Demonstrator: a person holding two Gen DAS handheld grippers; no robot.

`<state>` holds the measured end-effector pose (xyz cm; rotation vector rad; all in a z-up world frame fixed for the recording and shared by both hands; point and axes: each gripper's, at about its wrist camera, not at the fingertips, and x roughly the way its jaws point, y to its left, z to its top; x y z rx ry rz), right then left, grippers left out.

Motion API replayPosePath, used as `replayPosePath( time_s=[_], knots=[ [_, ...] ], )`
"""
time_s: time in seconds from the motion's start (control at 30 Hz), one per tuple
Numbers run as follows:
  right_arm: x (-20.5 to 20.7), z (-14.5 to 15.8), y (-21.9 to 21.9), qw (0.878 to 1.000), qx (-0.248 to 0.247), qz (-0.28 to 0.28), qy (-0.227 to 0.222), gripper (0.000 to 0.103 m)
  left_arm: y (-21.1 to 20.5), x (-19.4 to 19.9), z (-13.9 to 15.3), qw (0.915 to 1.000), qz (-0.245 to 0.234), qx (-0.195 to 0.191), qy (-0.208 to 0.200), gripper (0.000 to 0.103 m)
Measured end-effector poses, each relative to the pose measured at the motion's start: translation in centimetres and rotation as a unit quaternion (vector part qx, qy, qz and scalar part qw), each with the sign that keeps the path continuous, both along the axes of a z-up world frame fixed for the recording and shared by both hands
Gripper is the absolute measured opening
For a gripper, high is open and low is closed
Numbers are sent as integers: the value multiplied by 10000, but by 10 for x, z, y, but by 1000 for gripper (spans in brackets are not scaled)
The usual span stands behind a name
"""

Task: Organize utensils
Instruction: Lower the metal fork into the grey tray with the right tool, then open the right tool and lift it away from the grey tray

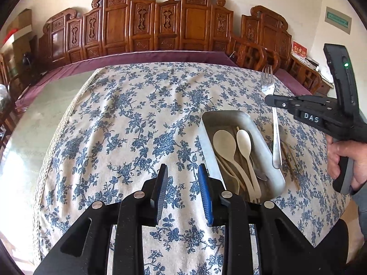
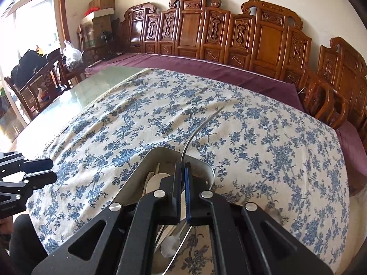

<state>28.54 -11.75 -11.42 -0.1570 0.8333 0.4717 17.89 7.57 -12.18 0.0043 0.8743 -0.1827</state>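
Observation:
A metal tray (image 1: 207, 146) lies on the floral tablecloth (image 1: 128, 123) and holds white spoons (image 1: 223, 140) among other utensils. My right gripper (image 1: 271, 100) is shut on a metal fork (image 1: 276, 142), which hangs tines up over the tray's right side. In the right wrist view that gripper (image 2: 183, 167) pinches the fork (image 2: 197, 130) edge-on above the tray (image 2: 146, 167). Left of the tray, my left gripper (image 1: 182, 178) stands open over bare cloth with nothing between its fingers; its tips (image 2: 49, 170) show at the left edge of the right wrist view.
Chopsticks and another fork (image 1: 292, 162) lie on the cloth right of the tray. A hand (image 1: 344, 158) holds the right gripper. Carved wooden chairs (image 1: 146, 27) line the far side. Bare glass tabletop (image 1: 32, 123) lies left of the cloth.

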Motion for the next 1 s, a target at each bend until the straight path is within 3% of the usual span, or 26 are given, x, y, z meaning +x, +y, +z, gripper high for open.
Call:
replayPosePath(
  time_s=[0.43, 0.57, 1.0],
  knots=[
    [-5, -53, 15, 9988, -124, 198, 432, 3, 1, 6, -10, 10000, -2, 40, 74, 26],
    [-5, -71, 23, 9972, -185, 279, 666, 3, 0, 7, -12, 10000, -11, 48, 77, 30],
    [1, -73, 22, 9957, 135, 210, 894, 6, -10, 2, -18, 9998, -55, 99, 152, 30]
  ],
)
